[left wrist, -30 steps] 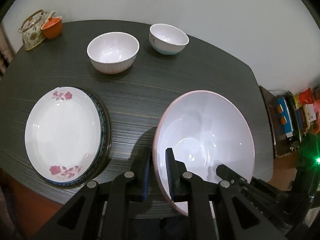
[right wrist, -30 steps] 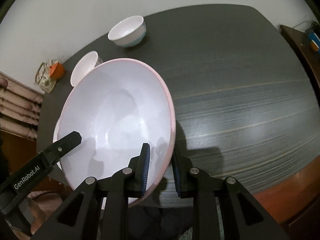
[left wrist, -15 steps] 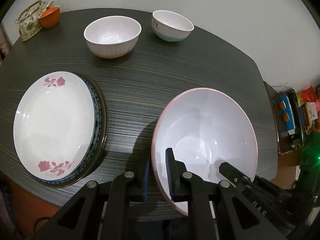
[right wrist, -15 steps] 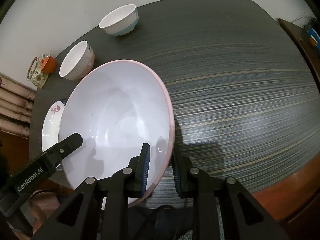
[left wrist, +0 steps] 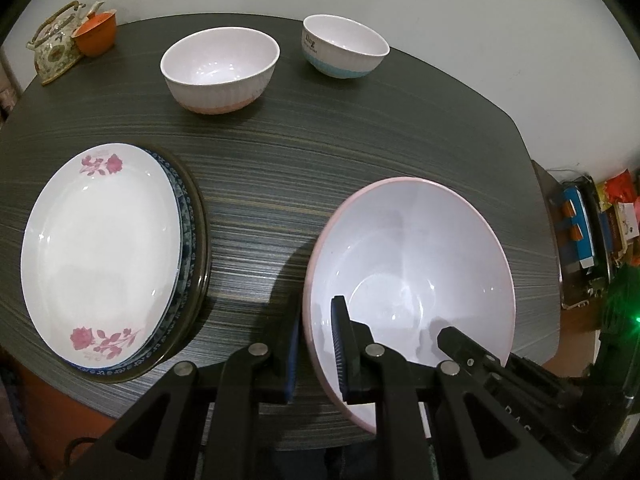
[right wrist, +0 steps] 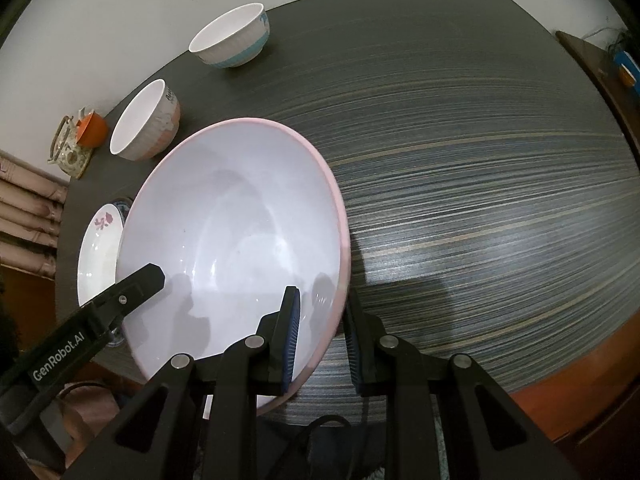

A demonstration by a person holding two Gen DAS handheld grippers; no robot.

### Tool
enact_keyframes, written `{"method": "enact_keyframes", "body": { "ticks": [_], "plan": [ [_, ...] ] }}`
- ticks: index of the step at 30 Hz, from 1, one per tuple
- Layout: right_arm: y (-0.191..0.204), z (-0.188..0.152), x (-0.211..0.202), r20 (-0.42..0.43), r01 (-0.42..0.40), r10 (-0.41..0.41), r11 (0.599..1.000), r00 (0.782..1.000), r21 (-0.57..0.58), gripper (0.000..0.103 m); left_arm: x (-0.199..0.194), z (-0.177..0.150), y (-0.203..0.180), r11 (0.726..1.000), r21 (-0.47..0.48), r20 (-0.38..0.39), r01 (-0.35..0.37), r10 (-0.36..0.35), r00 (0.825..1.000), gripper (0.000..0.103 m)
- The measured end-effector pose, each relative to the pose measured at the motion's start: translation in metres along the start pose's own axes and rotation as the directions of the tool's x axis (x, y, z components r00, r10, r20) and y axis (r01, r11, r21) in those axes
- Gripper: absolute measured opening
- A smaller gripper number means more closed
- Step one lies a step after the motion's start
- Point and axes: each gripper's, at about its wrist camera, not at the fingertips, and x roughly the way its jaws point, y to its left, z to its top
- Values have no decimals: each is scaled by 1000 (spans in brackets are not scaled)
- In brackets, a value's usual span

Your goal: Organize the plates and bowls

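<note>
A large pink-rimmed bowl [left wrist: 408,264] is pinched at opposite rims by the left gripper [left wrist: 314,344] and right gripper [right wrist: 320,340] above a dark striped table [right wrist: 480,160], right of stacked plates [left wrist: 100,248].

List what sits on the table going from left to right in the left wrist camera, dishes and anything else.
Teapot → orange cup → flowered plate atop a stack → pink-based bowl → blue-based bowl → big pink-rimmed bowl, its rim gripped by both the left gripper and the right gripper.
</note>
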Motion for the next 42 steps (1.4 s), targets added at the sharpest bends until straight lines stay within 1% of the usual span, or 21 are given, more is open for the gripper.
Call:
{"method": "enact_keyframes", "body": {
  "ticks": [9,20,22,24,28,30,31,32,33,35,37,42],
  "plan": [
    [-1,-2,5,-18,-6,6,1000,1000,6,22,6,-2,3,1000,-4,-12,-5,5,1000,15],
    [0,-3,5,-18,-9,9,1000,1000,6,23,7,-1,4,1000,-8,-18,-1,1,1000,15],
    [0,-3,6,-22,-11,11,1000,1000,7,27,6,-1,4,1000,-3,-13,5,-5,1000,15],
    [-1,-4,5,-16,-12,12,1000,1000,10,37,5,-1,4,1000,0,-11,1,-1,1000,15],
    [1,-5,1,-1,-3,3,1000,1000,5,41,3,-2,3,1000,-7,-8,3,-3,1000,15],
    [-1,-4,0,2,-5,5,1000,1000,11,45,1,-1,3,1000,-6,-3,-1,1,1000,15],
    [-1,-4,-1,8,1,-1,1000,1000,13,49,0,-1,3,1000,-8,-1,-1,1,1000,15],
    [-2,-3,-2,13,3,-3,1000,1000,13,51,-1,-1,3,1000,-11,2,-2,2,1000,15],
    [-3,-2,-4,18,0,0,1000,1000,16,52,-3,0,4,1000,-15,6,-3,3,1000,15],
    [-5,-1,-7,24,-7,6,1000,1000,23,52,-6,1,7,1000,-20,9,-1,2,1000,19],
    [-7,1,-10,35,-13,12,1000,999,26,52,-9,4,12,1000,-26,15,0,0,1000,27],
    [-10,7,-20,68,-14,12,999,998,33,52,-19,9,19,999,-39,39,8,-6,999,36]
  ]
}}
